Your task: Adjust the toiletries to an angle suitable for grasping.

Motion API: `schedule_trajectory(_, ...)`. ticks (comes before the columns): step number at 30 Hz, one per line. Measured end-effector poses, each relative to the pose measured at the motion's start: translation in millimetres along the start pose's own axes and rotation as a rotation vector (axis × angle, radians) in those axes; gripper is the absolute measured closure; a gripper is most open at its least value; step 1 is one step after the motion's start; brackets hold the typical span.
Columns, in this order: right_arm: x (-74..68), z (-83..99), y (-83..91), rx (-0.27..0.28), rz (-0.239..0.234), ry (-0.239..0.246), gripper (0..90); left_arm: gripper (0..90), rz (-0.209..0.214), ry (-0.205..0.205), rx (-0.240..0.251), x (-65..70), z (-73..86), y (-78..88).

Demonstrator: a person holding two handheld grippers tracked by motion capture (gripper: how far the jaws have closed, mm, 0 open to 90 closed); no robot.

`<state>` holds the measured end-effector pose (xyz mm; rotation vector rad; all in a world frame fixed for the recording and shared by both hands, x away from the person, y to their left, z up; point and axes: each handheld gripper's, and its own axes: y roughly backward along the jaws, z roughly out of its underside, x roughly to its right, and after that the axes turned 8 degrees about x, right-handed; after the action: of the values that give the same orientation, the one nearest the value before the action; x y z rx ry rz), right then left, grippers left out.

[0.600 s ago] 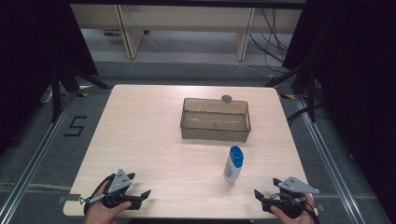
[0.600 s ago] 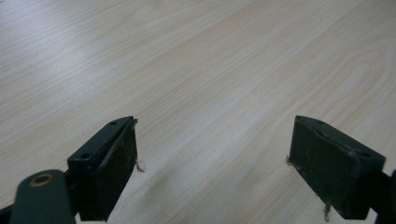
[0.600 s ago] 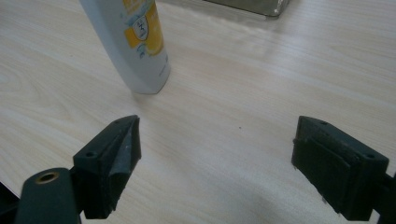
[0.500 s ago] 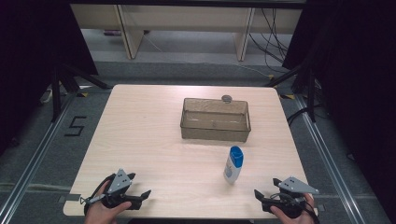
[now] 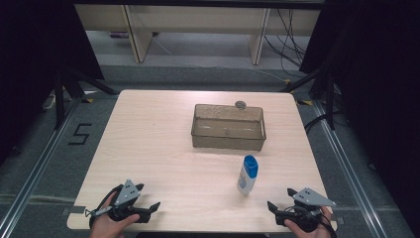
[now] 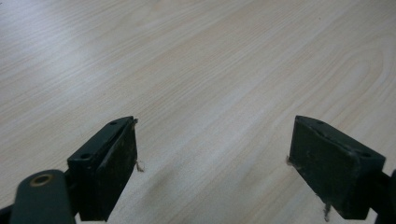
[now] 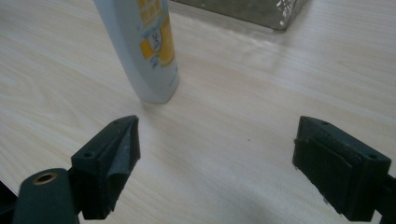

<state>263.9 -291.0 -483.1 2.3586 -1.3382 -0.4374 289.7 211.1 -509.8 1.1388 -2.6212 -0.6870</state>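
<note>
Bottle is the thing nearest either tool: a white one with a blue cap, standing upright on the bench, so its long axis runs straight up. From the bench's middle it sits at about four o'clock, just short of the clear bin, which lies toward one o'clock from centre. A small round grey object rests at the bin's far rim.

The right gripper is much the nearer of the two. It lies at the near edge, around five o'clock, and the bottle stands from it at roughly eleven o'clock, near but clearly apart. In the right gripper view the bottle rises up-left of the gap, over the left-hand jaw rather than centred between the two; the jaws are spread wide with only bare wood between them.

The left gripper rests at about seven o'clock, well apart from the bottle, its jaws likewise wide over bare wood.

A grasp would likely fall to the right hand, which must swing its aim leftward until the bottle's upright body sits between the jaws.
</note>
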Motion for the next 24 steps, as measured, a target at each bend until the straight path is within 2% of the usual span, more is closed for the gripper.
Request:
schedule_trajectory(1,1.6,-1.0,-0.3,0.016,-0.002,0.034,15.7,14.9,-0.001,0.000,0.000,-0.1,-0.1,-0.1)
schedule_trajectory(2,1.0,-1.1,-0.9,0.024,-0.001,0.037,15.7,14.9,-0.001,0.000,0.000,-0.1,-0.1,-0.1)
schedule_trajectory(4,-3.0,-1.1,-1.3,0.013,-0.017,-0.005,15.7,14.9,-0.001,-0.002,0.001,0.1,-0.2,-0.1)
schedule_trajectory(6,-2.7,-2.0,-3.0,0.039,-0.023,0.014,15.6,14.9,-0.001,-0.001,0.001,0.0,-0.3,-0.1)
schedule_trajectory(9,-4.7,-2.5,-3.6,0.042,-0.022,0.004,15.7,14.9,-0.001,-0.002,0.000,0.1,-0.3,-0.2)
schedule_trajectory(10,-3.9,-4.2,-3.5,0.054,-0.020,0.026,15.6,14.9,-0.002,-0.002,-0.002,0.0,-0.1,-0.3)
schedule_trajectory(11,-7.4,-4.3,-3.9,0.056,-0.025,-0.009,15.6,14.9,-0.001,-0.001,-0.002,-0.2,-0.2,-0.4)
schedule_trajectory(12,-7.4,-4.3,-3.9,0.056,-0.025,-0.009,15.6,14.9,-0.001,-0.001,-0.002,-0.2,-0.2,-0.4)
schedule_trajectory(14,-8.4,-6.4,-6.9,0.049,-0.035,0.044,15.6,14.9,-0.004,0.005,0.001,0.7,0.3,-0.9)
schedule_trajectory(16,-10.3,-6.7,-8.6,0.054,-0.042,0.039,15.6,14.9,-0.006,0.004,0.000,0.4,0.4,-0.9)
schedule_trajectory(17,-11.2,-8.0,-8.8,0.061,-0.041,0.052,15.6,14.9,-0.006,0.008,0.002,0.5,0.3,-0.9)
schedule_trajectory(18,-15.1,-9.4,-9.9,0.063,-0.049,0.035,15.6,14.9,-0.006,0.007,0.002,0.5,0.1,-1.0)
schedule_trajectory(20,-17.8,-10.5,-11.0,0.070,-0.056,0.031,15.6,14.9,-0.005,0.006,-0.001,0.6,0.3,-1.2)
schedule_trajectory(21,-16.8,-11.6,-11.7,0.078,-0.060,0.061,15.6,14.9,-0.005,0.006,-0.001,0.6,0.3,-1.2)
schedule_trajectory(22,-19.6,-11.8,-11.4,0.065,-0.066,0.038,15.6,14.9,-0.010,-0.007,-0.006,-0.9,0.7,-1.9)
schedule_trajectory(24,-19.9,-12.9,-13.6,0.079,-0.067,0.054,15.6,14.9,-0.008,-0.008,-0.006,-0.6,0.6,-1.8)
